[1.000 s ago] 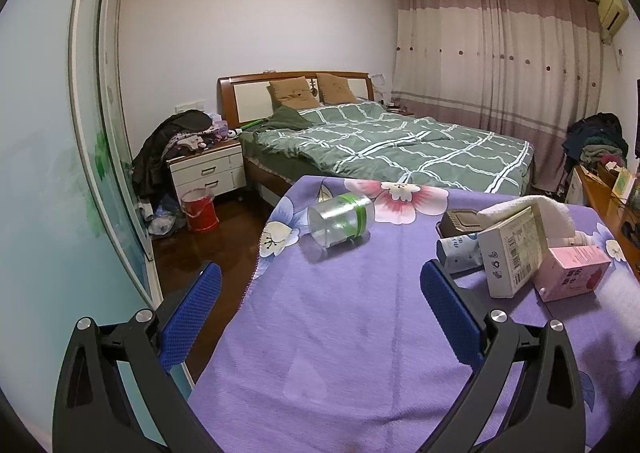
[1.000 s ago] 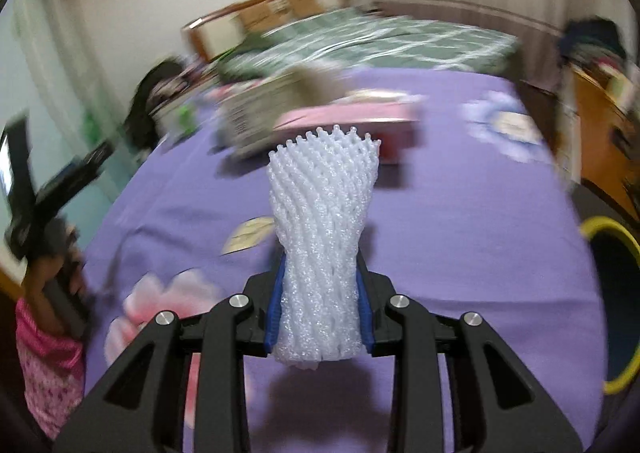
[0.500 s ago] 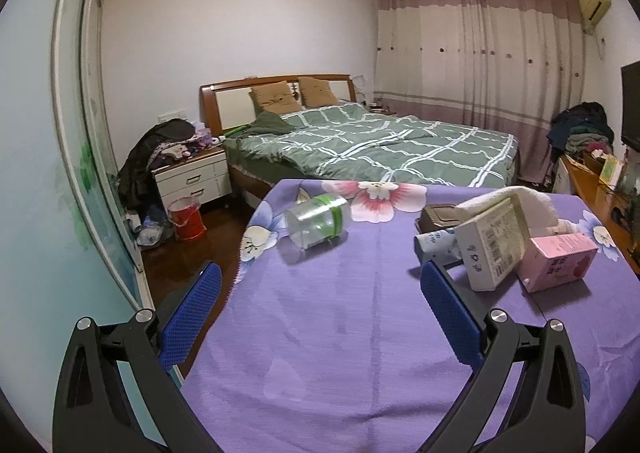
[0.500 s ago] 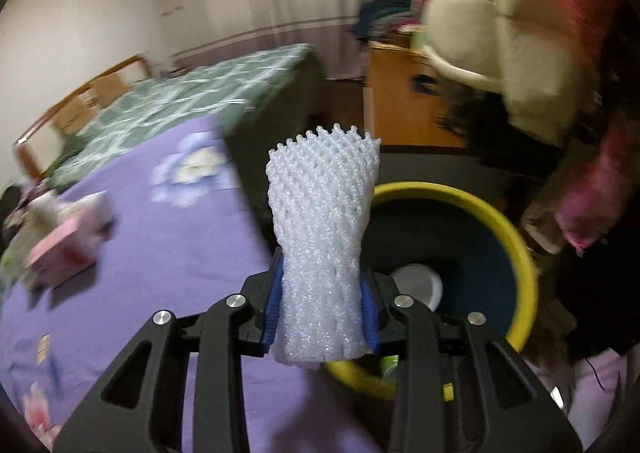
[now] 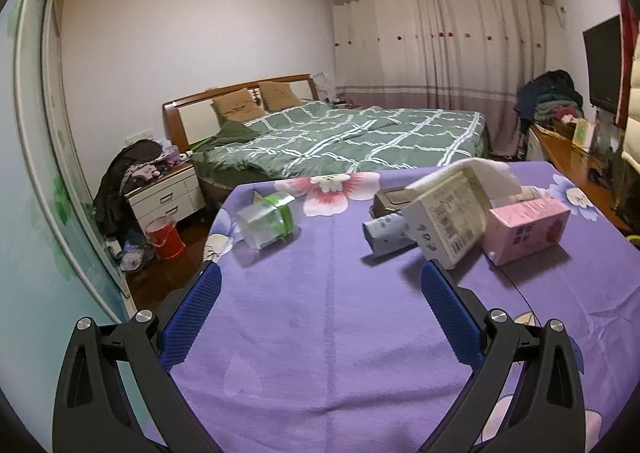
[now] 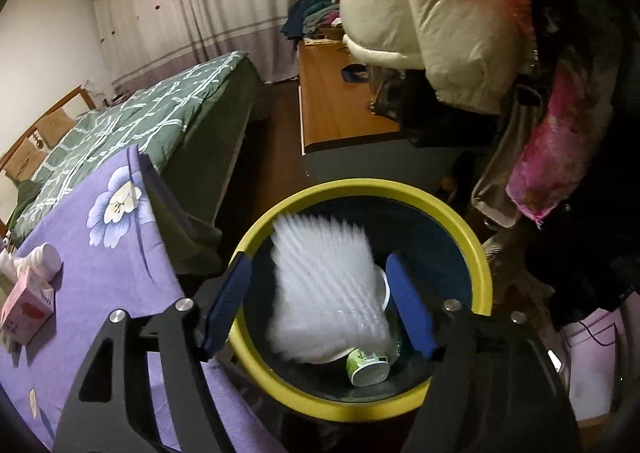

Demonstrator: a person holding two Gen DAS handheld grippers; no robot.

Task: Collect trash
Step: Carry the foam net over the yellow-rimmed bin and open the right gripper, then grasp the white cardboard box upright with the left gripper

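Observation:
In the right wrist view my right gripper [image 6: 318,261] hangs over a yellow-rimmed trash bin [image 6: 478,249], its jaws opening. A white foam net sleeve [image 6: 324,293], blurred, is between the pads without touching them, falling into the bin. A green-and-white cup [image 6: 368,367] lies at the bin's bottom. In the left wrist view my left gripper [image 5: 320,281] stands open and empty above the purple cloth-covered table [image 5: 320,333]. Ahead of it lie a clear plastic cup with a green band [image 5: 266,223], a white carton [image 5: 448,219], a pink box [image 5: 528,229] and a bluish tube [image 5: 386,237].
A brown box [image 5: 394,199] and white tissue [image 5: 492,173] lie behind the carton. A bed with a green quilt [image 5: 340,141] stands beyond the table, a nightstand [image 5: 166,193] and red bucket [image 5: 164,241] at left. Hanging coats [image 6: 460,25] crowd the bin's right side; a wooden desk [image 6: 332,105] is behind.
My right gripper swung from over the table to above the bin, then opened and let go of the foam sleeve. The left gripper shifted slightly; the table items sit more to the right.

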